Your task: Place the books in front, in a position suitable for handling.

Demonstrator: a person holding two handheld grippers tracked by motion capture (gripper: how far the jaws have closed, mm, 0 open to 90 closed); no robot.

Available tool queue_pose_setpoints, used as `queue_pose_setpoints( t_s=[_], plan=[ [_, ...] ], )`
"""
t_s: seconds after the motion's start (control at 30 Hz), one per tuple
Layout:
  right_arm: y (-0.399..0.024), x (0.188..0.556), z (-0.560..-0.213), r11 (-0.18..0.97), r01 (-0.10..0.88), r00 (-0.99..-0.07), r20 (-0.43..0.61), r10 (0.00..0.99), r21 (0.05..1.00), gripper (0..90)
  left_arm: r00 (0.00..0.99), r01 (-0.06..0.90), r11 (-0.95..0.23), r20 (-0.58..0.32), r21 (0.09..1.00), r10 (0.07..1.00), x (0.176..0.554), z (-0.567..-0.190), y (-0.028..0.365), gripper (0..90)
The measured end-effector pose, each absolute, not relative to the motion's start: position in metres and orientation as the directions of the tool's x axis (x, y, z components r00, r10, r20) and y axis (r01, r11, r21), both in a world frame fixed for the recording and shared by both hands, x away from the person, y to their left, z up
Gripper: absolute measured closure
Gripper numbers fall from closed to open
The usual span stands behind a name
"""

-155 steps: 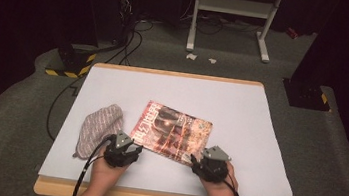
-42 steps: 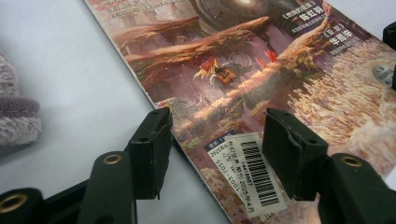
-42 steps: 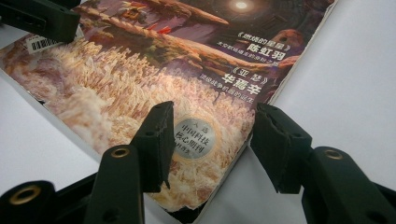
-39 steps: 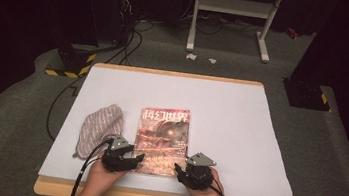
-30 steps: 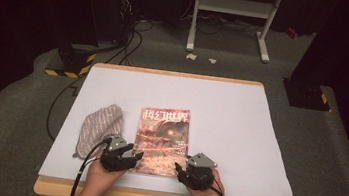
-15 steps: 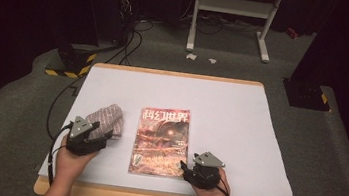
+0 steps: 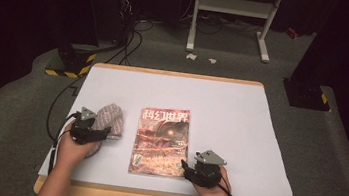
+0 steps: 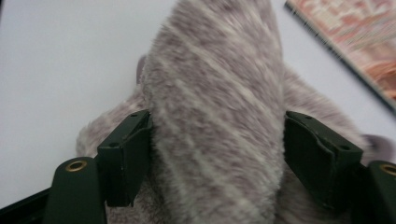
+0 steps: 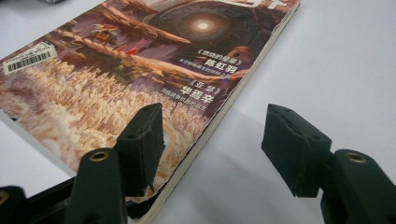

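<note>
Take the magazine as your landmark: it lies flat on the white table, cover up, squared to the near edge and a little left of the table's middle.

Your left gripper sits well to the left of the magazine, at the near end of the grey furry cloth, which lies just beside the magazine's left edge without touching it. In the left gripper view the jaws have just been opening; they stand wide, one on each side of a raised fold of the furry cloth. The pile brushes both pads, but you cannot tell whether they press on it.

Your right gripper rests at the magazine's near right corner. In the right gripper view its jaws have also just been opening and are spread apart: the left-hand jaw lies over the cover of the magazine near that corner, the other stands off the magazine above bare table, and the magazine's edge runs between them. Nothing is clamped there.
</note>
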State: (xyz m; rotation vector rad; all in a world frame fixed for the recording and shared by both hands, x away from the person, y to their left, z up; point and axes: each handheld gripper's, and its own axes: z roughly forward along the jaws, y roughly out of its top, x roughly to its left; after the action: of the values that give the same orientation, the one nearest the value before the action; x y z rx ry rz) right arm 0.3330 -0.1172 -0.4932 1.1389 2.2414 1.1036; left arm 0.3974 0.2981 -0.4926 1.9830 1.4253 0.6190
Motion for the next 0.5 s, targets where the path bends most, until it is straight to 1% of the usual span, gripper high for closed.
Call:
queue_pose_setpoints(
  t_s=[0.07,0.13,0.3,0.4,0.43,0.5],
  plan=[
    [-0.117,0.335,-0.494,0.359,0.498,-0.592,0.007,0.806,0.789,38.2,0.328,0.669,-0.259,0.036,0.697,0.944,0.400,-0.499,0.298,27.6],
    [-0.117,0.336,-0.495,0.360,0.501,-0.592,0.007,0.806,0.787,38.2,0.335,0.657,-0.262,0.038,0.707,0.941,0.399,-0.501,0.300,32.1],
    [-0.117,0.336,-0.496,0.358,0.504,-0.590,0.010,0.807,0.786,38.2,0.331,0.647,-0.258,0.040,0.718,0.943,0.395,-0.502,0.302,48.2],
    [-0.118,0.335,-0.495,0.359,0.498,-0.589,0.004,0.808,0.790,38.4,0.338,0.636,-0.276,0.062,0.721,0.939,0.393,-0.501,0.301,60.5],
    [-0.119,0.335,-0.494,0.357,0.495,-0.589,0.003,0.808,0.792,38.5,0.335,0.627,-0.290,0.087,0.723,0.938,0.389,-0.501,0.298,64.3],
    [-0.121,0.333,-0.494,0.355,0.494,-0.585,0.001,0.811,0.794,38.7,0.337,0.620,-0.304,0.104,0.723,0.936,0.386,-0.499,0.297,68.1]
  ],
)
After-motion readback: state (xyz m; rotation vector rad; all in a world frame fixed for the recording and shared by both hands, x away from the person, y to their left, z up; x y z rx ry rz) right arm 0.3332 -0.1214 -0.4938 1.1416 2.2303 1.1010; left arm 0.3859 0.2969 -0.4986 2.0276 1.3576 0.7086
